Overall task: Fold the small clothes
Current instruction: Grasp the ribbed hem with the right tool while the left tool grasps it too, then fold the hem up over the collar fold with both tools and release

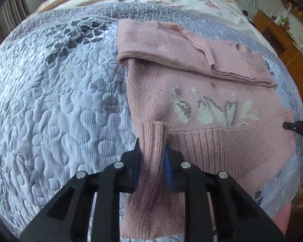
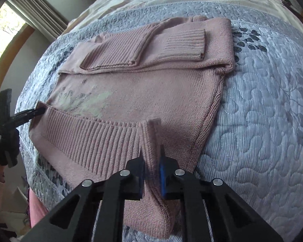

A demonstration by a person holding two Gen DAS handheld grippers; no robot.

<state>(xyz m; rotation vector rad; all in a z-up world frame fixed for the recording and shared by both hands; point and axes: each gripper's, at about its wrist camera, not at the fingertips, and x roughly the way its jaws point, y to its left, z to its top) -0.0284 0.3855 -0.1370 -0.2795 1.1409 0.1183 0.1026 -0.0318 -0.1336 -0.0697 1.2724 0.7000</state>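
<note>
Jaws: left gripper [image 1: 153,151] clamps pink sweater [image 1: 202,100] hem | right gripper [image 2: 152,161] clamps hem

Pink knit sweater [image 1: 192,84], sleeves folded in, flat on quilt [image 1: 60,100]

Both views are taken from close above the bed, each looking forward along its own tongs, which fill the 6 o'clock edge. The left wrist view is set over the near left corner of the pink sweater [image 1: 202,92], facing the far end of the bed; the right tongs [image 1: 293,126] are caught at 3 o'clock. The right wrist view is set over the near right corner, facing likewise; the left tongs [image 2: 37,112] appear at 9 o'clock. The sweater and the grey quilt [image 1: 56,104] are shared by both.
</note>
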